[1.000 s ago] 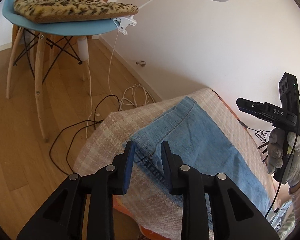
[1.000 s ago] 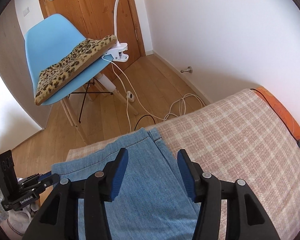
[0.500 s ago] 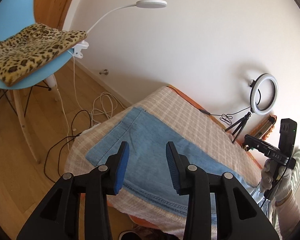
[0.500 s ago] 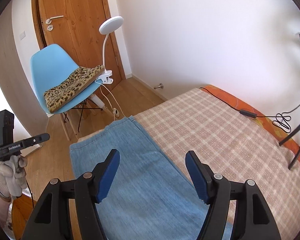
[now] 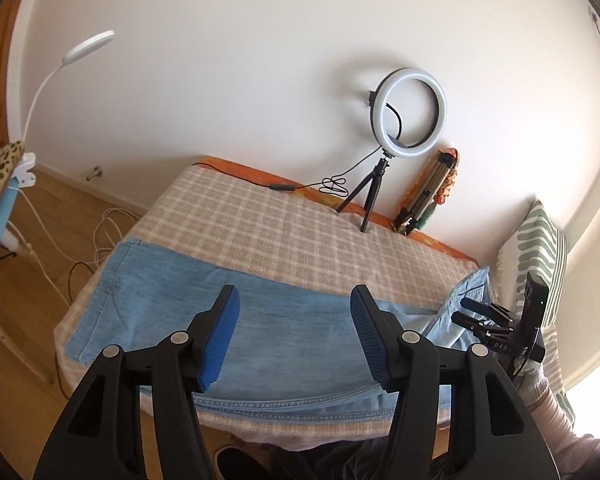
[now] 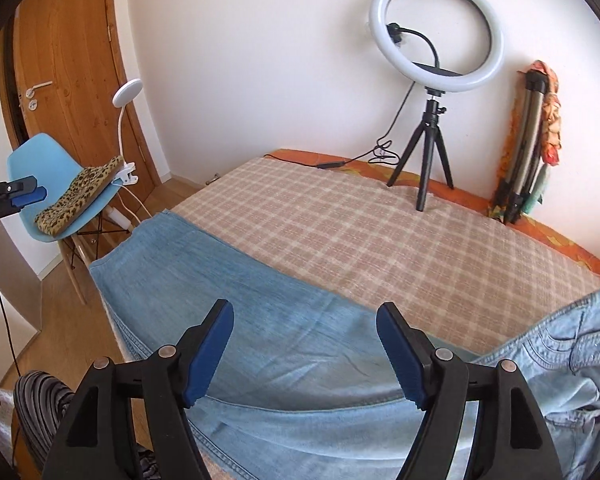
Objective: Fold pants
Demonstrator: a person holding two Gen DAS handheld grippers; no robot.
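Light blue denim pants (image 5: 260,320) lie flat on the beige plaid bedspread (image 5: 284,232) just under and ahead of both tools, long axis running side to side, hems to the left, waist bunched at right. Left gripper (image 5: 294,338) and right gripper (image 6: 305,350) both gape wide, holding nothing. Since a second ago both have pulled up and back from the hem end, jaws spread wider.

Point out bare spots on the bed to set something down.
Free: plaid cover between the jeans and the ring light tripod, toward the foot end. Crowded: near edge under the jeans, and the wall side by the folded tripod.
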